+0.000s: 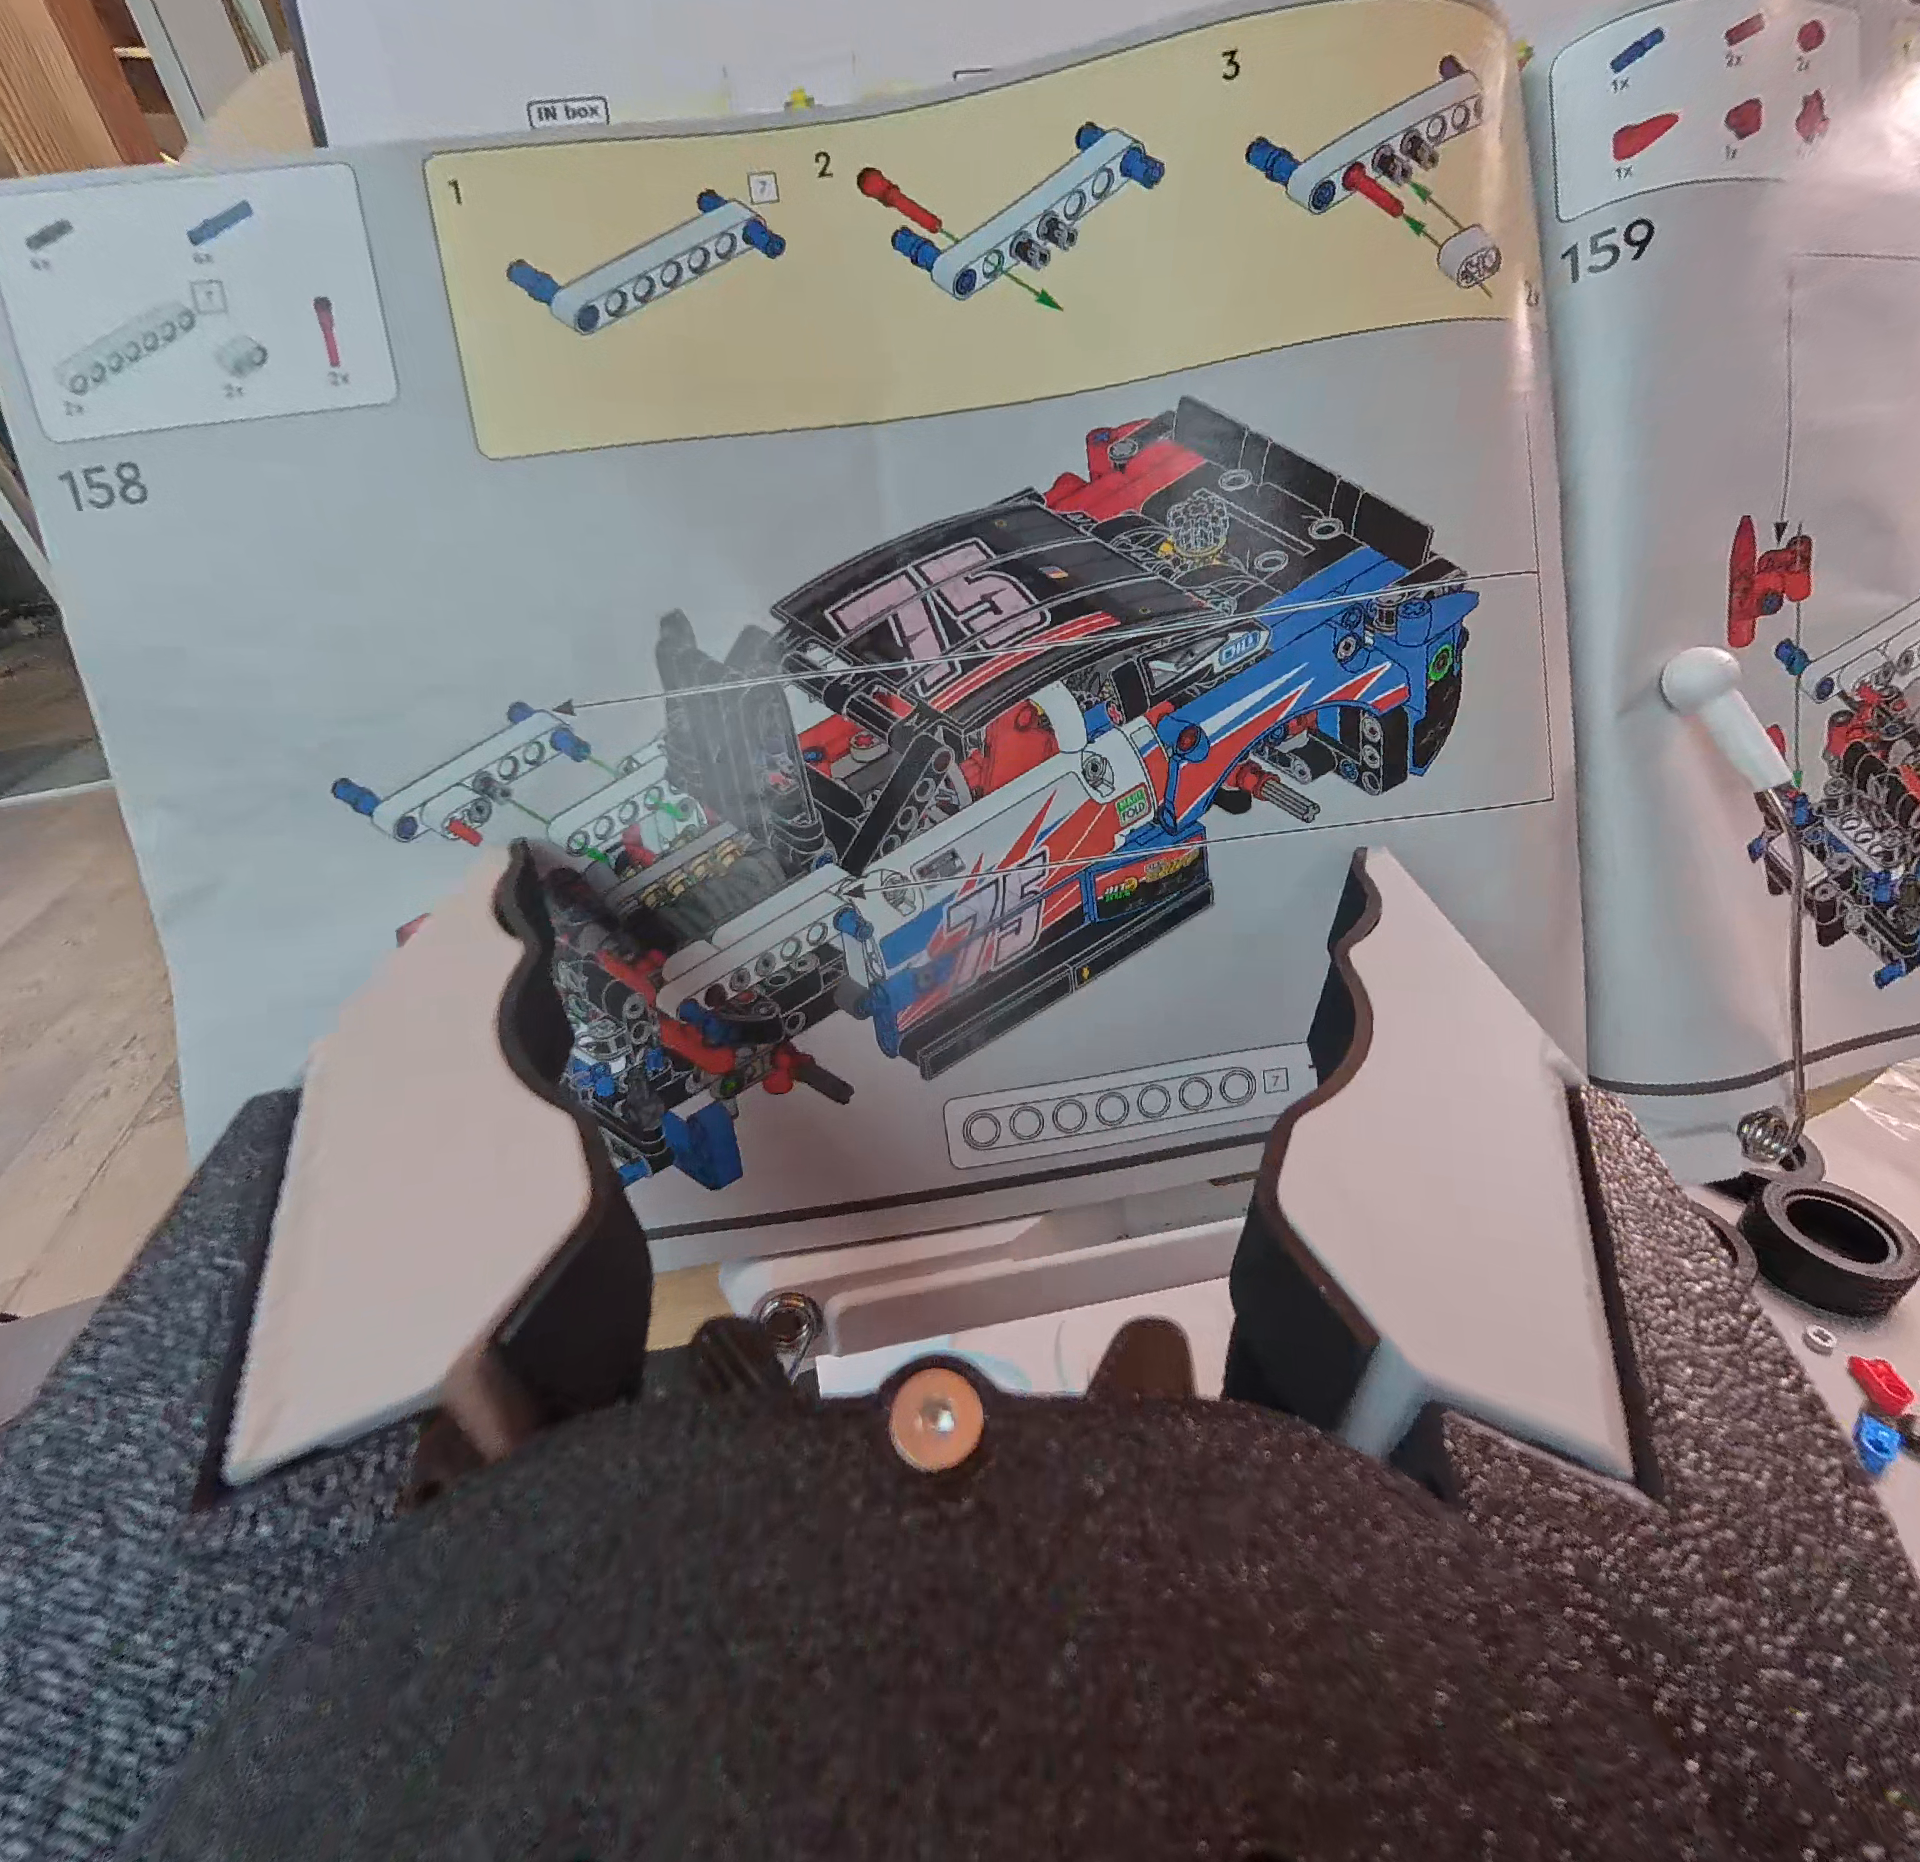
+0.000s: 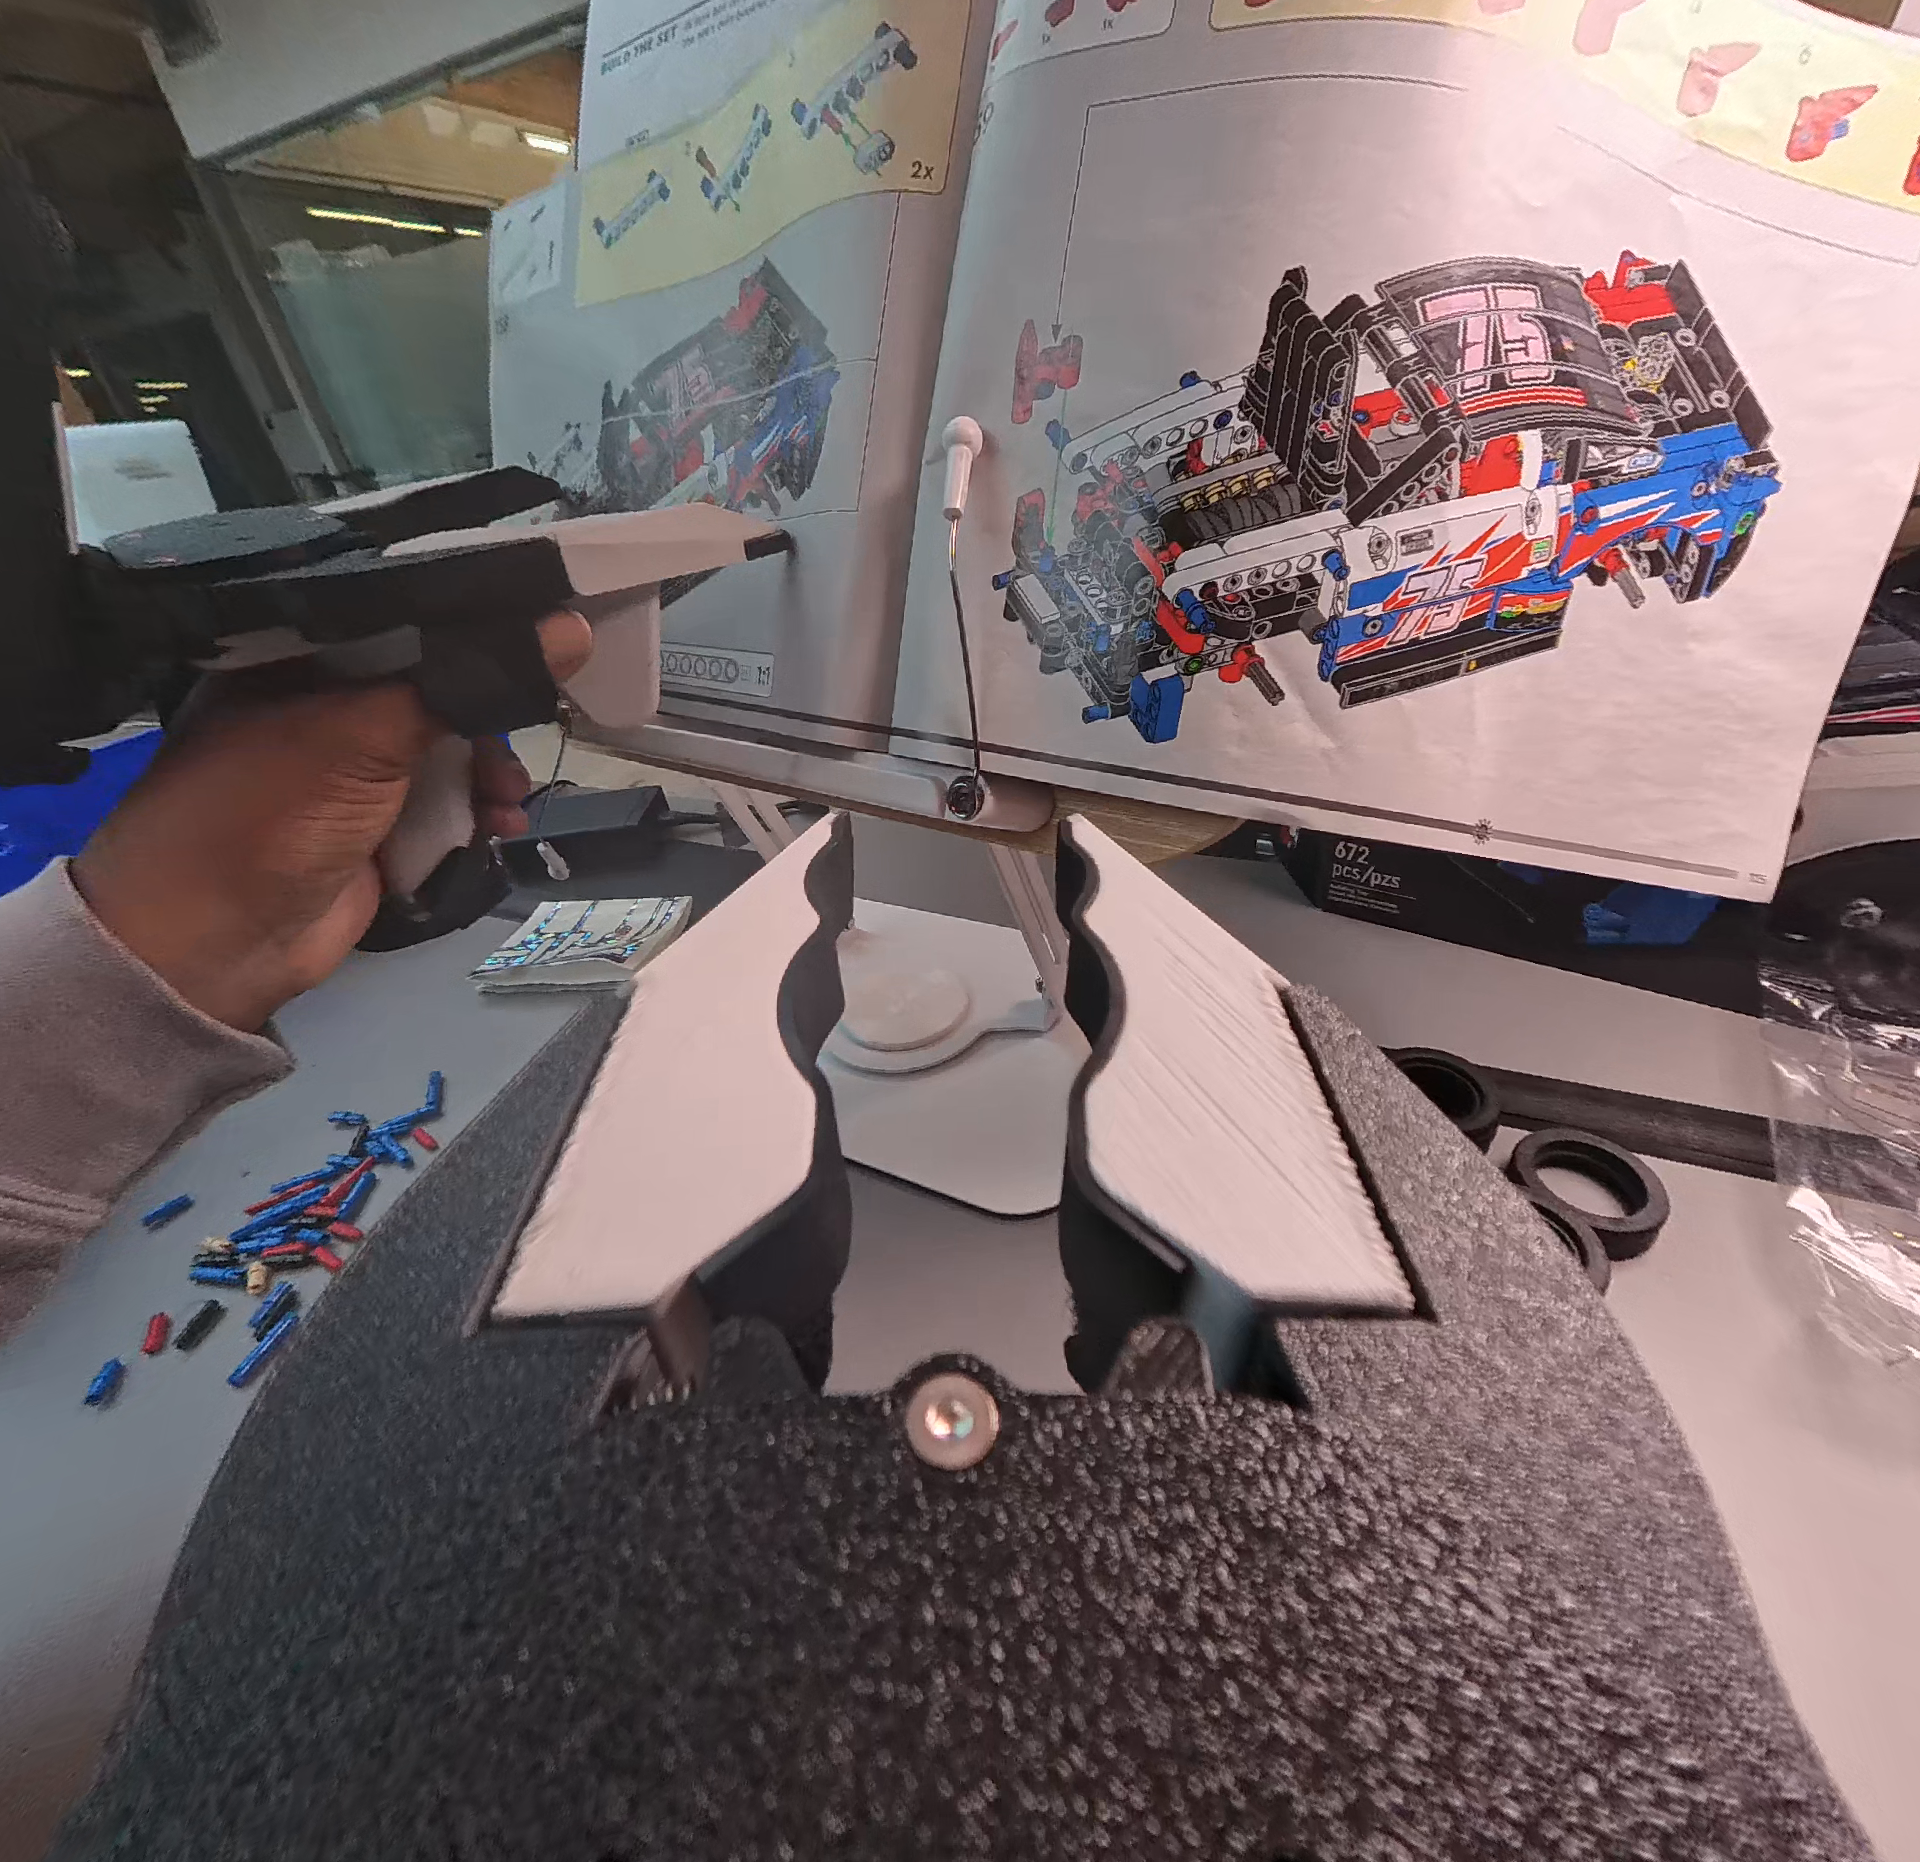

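An open instruction booklet [image 1: 935,586] with car drawings stands upright on a white book stand [image 2: 935,1095]. A wire page holder with a white tip [image 1: 1704,685] presses on the right page near the fold; it also shows in the right wrist view [image 2: 961,441]. My left gripper [image 1: 940,872] is open and empty, with its fingers wide apart right in front of the lower left page. In the right wrist view a hand holds this left gripper [image 2: 774,543], with its tips at the left page; I cannot tell if they touch. My right gripper [image 2: 951,836] is open and empty, just below the stand's ledge.
A pile of small blue, red and black pins [image 2: 301,1220] lies at the left on the grey table. A sticker sheet [image 2: 587,939] lies by the stand. Black tyres [image 2: 1590,1184] and a clear plastic bag [image 2: 1849,1137] are at the right. A black box [image 2: 1455,887] stands behind.
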